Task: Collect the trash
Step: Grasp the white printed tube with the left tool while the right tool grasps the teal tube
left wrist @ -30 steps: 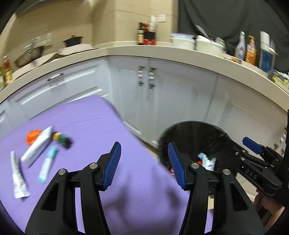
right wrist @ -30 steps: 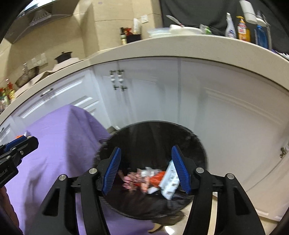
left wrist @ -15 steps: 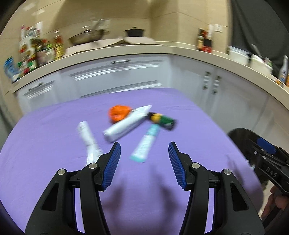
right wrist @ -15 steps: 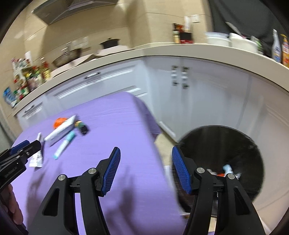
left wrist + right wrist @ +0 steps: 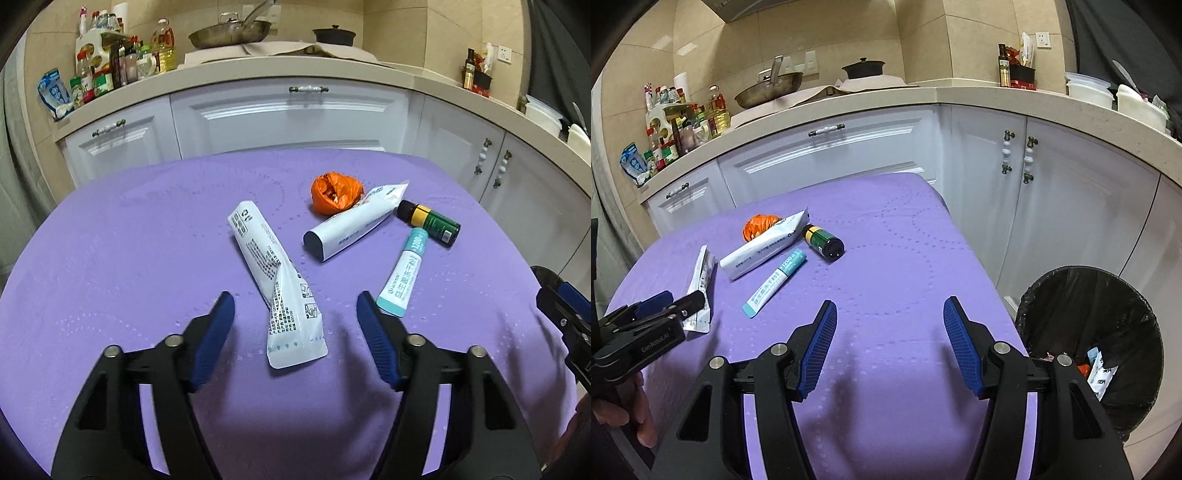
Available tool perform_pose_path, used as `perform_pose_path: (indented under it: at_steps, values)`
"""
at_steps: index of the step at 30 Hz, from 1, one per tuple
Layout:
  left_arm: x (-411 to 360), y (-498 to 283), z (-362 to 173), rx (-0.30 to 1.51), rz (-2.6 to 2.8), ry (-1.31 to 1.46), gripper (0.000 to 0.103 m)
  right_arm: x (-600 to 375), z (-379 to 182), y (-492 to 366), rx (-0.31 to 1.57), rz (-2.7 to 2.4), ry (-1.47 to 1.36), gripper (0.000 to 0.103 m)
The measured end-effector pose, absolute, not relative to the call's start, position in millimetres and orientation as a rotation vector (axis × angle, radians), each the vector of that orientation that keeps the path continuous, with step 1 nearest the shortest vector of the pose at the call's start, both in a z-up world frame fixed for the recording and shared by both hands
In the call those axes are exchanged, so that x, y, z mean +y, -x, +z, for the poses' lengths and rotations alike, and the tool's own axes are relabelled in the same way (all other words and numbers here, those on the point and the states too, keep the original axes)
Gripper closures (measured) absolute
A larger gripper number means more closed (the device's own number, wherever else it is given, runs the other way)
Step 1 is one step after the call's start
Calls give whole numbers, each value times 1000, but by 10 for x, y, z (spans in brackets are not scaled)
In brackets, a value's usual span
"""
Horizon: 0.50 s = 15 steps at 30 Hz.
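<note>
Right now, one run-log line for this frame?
left gripper: open, over flat white sachet | right gripper: open, empty | black-lined bin: holds trash

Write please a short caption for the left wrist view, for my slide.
Open left gripper hovers over a crumpled white pouch among trash on the purple tablecloth.

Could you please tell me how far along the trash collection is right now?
Some wrappers already lie in the black-lined bin. Both the left tool and right tool are open and empty. Five pieces remain on the purple cloth, nearest the crumpled white sachet.
</note>
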<state>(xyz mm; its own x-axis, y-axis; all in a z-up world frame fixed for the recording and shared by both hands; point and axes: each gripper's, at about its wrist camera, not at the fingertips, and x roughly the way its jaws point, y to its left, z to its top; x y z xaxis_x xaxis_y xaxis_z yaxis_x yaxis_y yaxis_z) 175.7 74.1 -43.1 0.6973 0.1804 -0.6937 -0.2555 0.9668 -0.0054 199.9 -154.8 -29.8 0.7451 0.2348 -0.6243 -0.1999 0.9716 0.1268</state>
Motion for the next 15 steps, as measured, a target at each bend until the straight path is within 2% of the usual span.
perform_pose_path:
  at_steps: [5,8,9,15]
  values:
    - [806,-1835,-529,816,225,143,38,-1519,-319,-2038,699,243,-49,43]
    - [869,-1868,-590,853,212,171,69,-1479,-323,-2065,703,254,-47,43]
    - [882,-1874,-610,863,205,176,72,-1457,-328,-2071,705,258,-46,43]
    - [986,-1755,-562,829,196,174,74,-1258,-331,-2102,713,300,-34,43]
